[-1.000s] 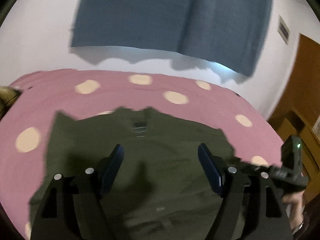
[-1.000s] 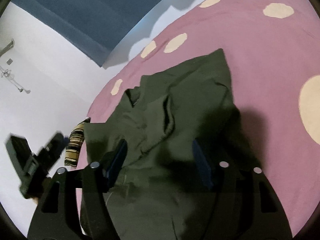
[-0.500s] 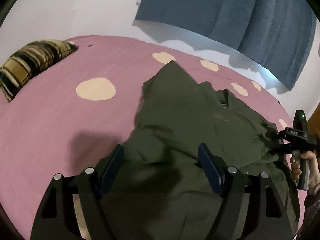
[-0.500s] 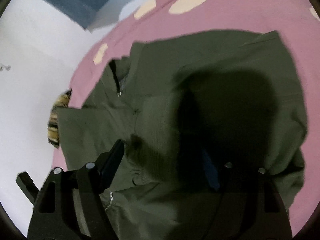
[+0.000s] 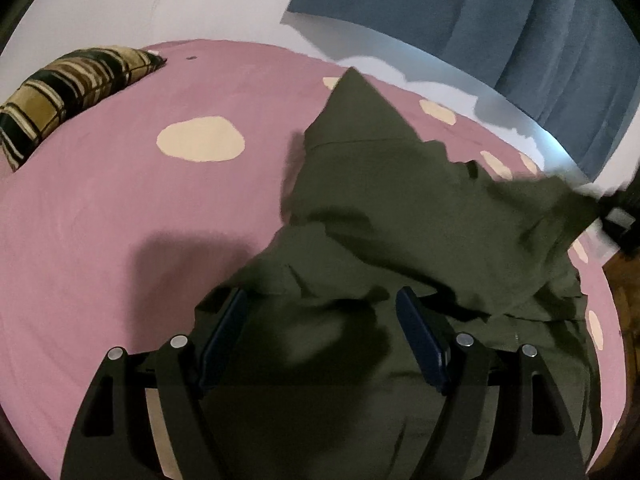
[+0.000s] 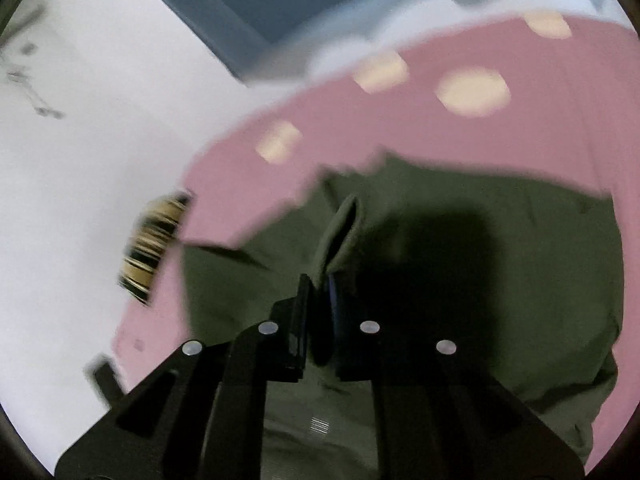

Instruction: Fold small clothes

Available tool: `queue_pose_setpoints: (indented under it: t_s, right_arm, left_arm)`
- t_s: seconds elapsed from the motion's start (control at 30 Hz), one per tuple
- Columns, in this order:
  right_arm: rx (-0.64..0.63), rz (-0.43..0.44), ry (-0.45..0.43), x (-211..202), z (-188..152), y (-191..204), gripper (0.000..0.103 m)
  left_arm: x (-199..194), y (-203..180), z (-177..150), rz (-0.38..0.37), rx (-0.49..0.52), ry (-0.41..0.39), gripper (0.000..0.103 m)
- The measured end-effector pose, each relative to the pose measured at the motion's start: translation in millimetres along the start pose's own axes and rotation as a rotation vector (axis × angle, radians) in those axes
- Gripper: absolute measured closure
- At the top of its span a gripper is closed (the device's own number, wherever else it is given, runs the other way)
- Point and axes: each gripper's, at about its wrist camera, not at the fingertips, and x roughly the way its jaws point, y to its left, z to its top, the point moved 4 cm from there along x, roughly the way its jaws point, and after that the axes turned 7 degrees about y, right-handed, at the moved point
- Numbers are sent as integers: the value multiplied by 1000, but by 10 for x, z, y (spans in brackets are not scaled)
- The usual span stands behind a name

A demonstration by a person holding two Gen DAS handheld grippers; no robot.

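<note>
**Olive garment half lifted on the pink bed**

Left wrist view: olive-green garment [image 5: 400, 216] lies rumpled on a pink bedspread [image 5: 120, 200] with cream spots. One corner of the cloth stands up in a peak toward the far wall; another part is drawn out taut to the right edge, where the right gripper [image 5: 616, 216] shows only as a dark blur. Left gripper [image 5: 322, 328] hangs over the near part of the garment, jaws wide apart, blue pads [image 5: 224, 336] clear of the cloth, nothing pinched. Striped brown-and-tan pillow [image 5: 68, 88] sits at the far left of the bed. Blue curtain [image 5: 500, 12] hangs on the white wall behind.

Right wrist view: picture blurred. Right gripper [image 6: 318, 300] has its jaws closed tight on a fold of the olive-green garment [image 6: 520, 240]; the pinched fold rises as a ridge just ahead of the tips. Rest of the cloth spreads beneath and to the right on the pink bedspread [image 6: 560, 120]. Striped pillow [image 6: 154, 244] at left edge of the bed, by the white wall.
</note>
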Motion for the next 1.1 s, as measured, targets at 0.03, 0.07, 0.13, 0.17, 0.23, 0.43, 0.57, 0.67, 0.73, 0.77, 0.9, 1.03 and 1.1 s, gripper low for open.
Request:
queue_pose_setpoints:
  t_s: [0.03,0.07,0.13,0.17,0.23,0.43,0.57,0.67,0.73,0.77,0.9,1.03,1.1]
  right_arm:
    - [-22,29,-45,-140,63,128,94]
    - [-49,56,-100,-310,115,248,95]
    - [-83,54,-172,-544,155,326,95]
    - [-86,30,-193,-610,149,297,95]
    - [-63,-46,-194,-668,55,34,95]
    - [122,-225,-33,-279,-406,-1084,95]
    - [183,-250,36,-32,-628,-1431,96]
    - [199,-248,50,54,-695,-1491,96]
    - [204,-241,52,58,-711,-1502,96]
    - [208,-236,52,43,-719,-1510,96]
    - [225,-219,61,55,-714,-1543,97]
    - [231,-203,61,34,-698,-1543,96]
    - [229,-193,58,-27,-708,-1525,95]
  left_arm:
    - [11,23,-2,5,-9,4,27]
    - [17,46,-3,10,-16,7,27]
    - [35,93,-4,26,-35,13,27]
    - [49,116,-3,29,-44,19,27]
    - [71,151,-12,22,-60,30,27]
    - [106,125,-16,42,-46,46,27]
    - [131,110,-13,61,-28,56,27]
    - [146,105,-17,73,-22,62,27]
    - [150,99,-20,78,-19,64,27]
    - [153,101,-21,80,-18,66,27]
    - [155,105,-20,81,-18,68,27]
    - [183,95,-25,89,-13,79,27]
    - [175,93,-25,90,-12,78,27]
